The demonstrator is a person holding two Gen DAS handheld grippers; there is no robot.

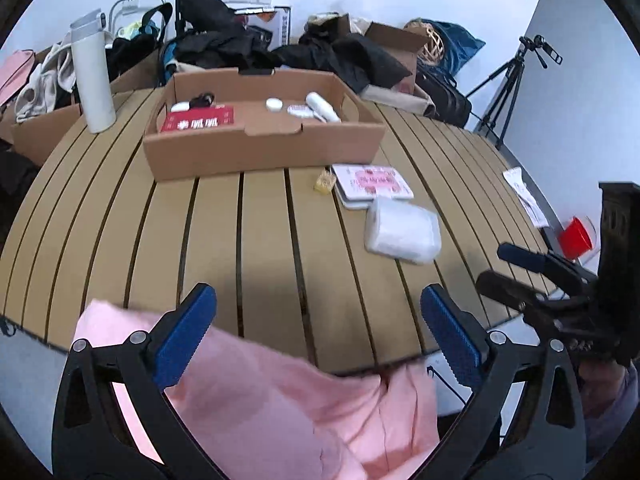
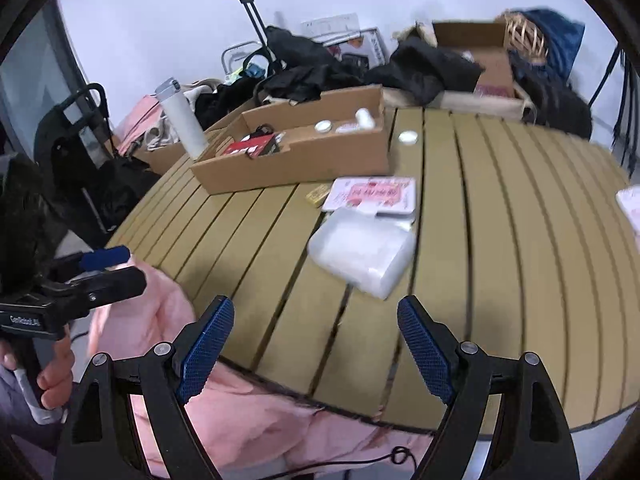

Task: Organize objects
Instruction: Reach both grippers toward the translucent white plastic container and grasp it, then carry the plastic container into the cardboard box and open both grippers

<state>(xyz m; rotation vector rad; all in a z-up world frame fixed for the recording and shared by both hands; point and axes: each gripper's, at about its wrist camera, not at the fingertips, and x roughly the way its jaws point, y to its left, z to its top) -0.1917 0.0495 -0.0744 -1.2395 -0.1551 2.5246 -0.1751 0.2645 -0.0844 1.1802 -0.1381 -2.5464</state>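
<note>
An open cardboard box (image 1: pixel 260 148) stands at the table's far middle, holding a red box (image 1: pixel 198 120), a white round jar (image 1: pixel 274 104) and a white tube (image 1: pixel 322 106). In front of it lie a small yellow item (image 1: pixel 325 182), a pink-and-white flat pack (image 1: pixel 372 182) and a white plastic packet (image 1: pixel 402 232). A white lid (image 2: pixel 408 137) sits right of the box. My left gripper (image 1: pixel 320 320) is open and empty above the near table edge. My right gripper (image 2: pixel 316 340) is open and empty just short of the white packet (image 2: pixel 362 252).
A white thermos (image 1: pixel 92 76) stands left of the box. Pink cloth (image 1: pixel 260 400) hangs at the near table edge under both grippers. A red cup (image 1: pixel 576 236) and a paper (image 1: pixel 526 196) are at the right edge. Bags, dark clothes and cartons crowd the far side.
</note>
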